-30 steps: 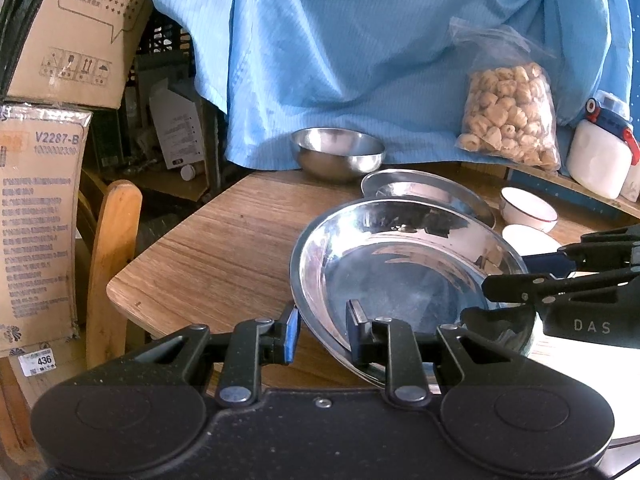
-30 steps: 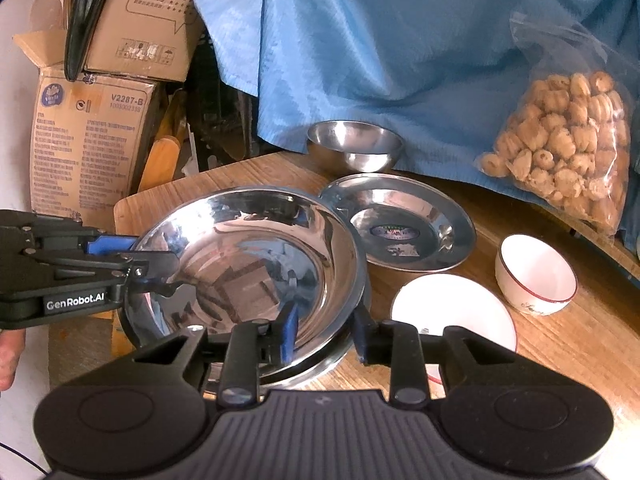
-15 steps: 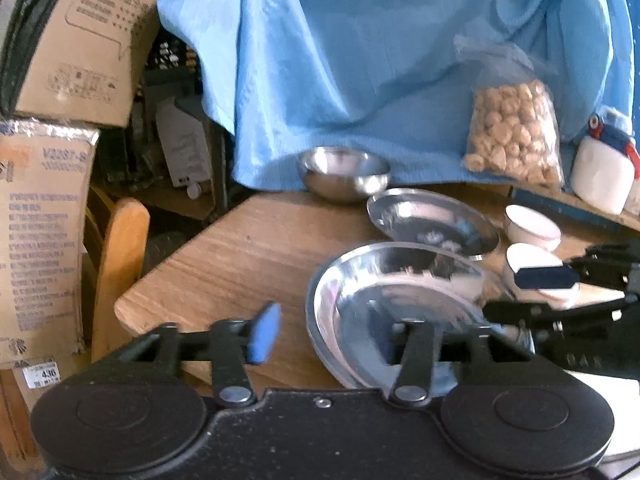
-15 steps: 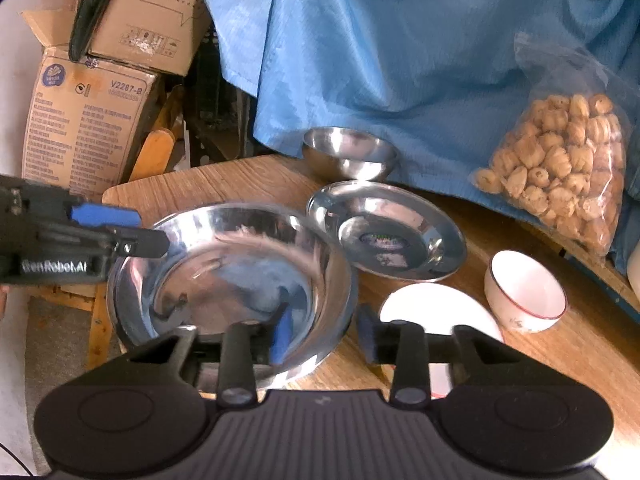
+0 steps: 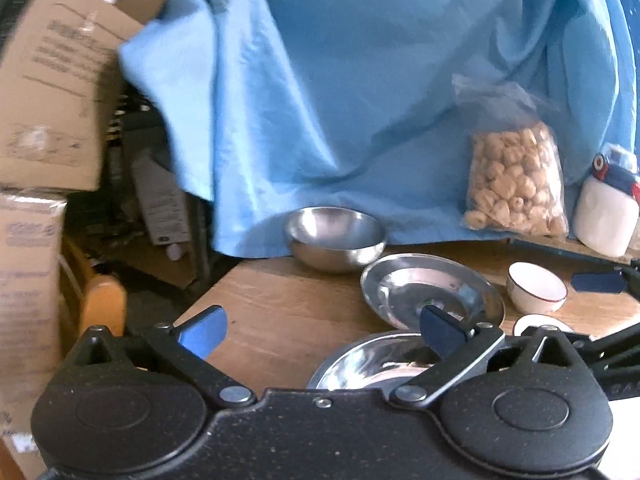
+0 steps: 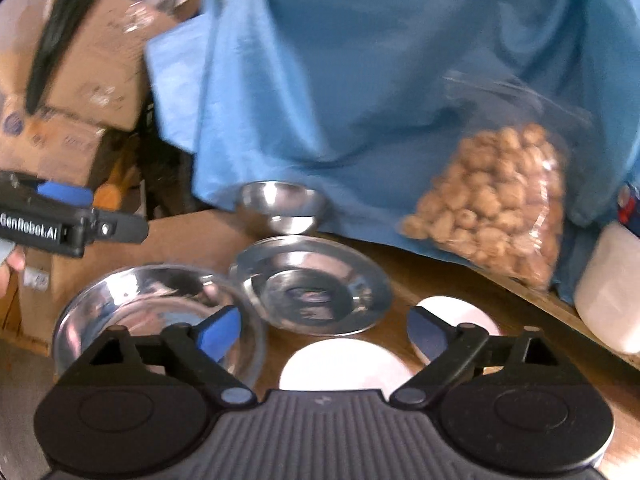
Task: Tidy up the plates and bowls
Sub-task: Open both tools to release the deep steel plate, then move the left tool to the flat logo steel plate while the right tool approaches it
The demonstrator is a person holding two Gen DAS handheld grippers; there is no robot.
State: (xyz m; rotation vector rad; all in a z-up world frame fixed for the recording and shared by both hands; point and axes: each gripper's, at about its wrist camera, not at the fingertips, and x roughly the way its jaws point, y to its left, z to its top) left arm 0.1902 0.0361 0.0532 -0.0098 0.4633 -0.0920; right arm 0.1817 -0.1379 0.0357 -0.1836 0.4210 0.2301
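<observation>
A large steel plate (image 6: 152, 308) lies on the wooden table (image 5: 280, 312) near its front left corner; it also shows in the left wrist view (image 5: 372, 364). Behind it lie a smaller steel plate (image 6: 316, 288) (image 5: 432, 292) and a steel bowl (image 6: 280, 204) (image 5: 336, 236). A white plate (image 6: 344, 364) and a white bowl with a red rim (image 5: 536, 286) sit to the right. My left gripper (image 5: 320, 328) is open and empty above the large plate's left side. My right gripper (image 6: 324, 332) is open and empty above the white plate.
A blue cloth (image 5: 360, 100) hangs behind the table. A clear bag of nuts (image 5: 516, 184) and a white jar (image 5: 604, 216) stand at the back right. Cardboard boxes (image 5: 48, 92) and a wooden chair back (image 5: 104, 304) stand left of the table edge.
Both grippers were shut on the large steel plate's rim; they set it on the table, opened wide, let go and rose away from it.
</observation>
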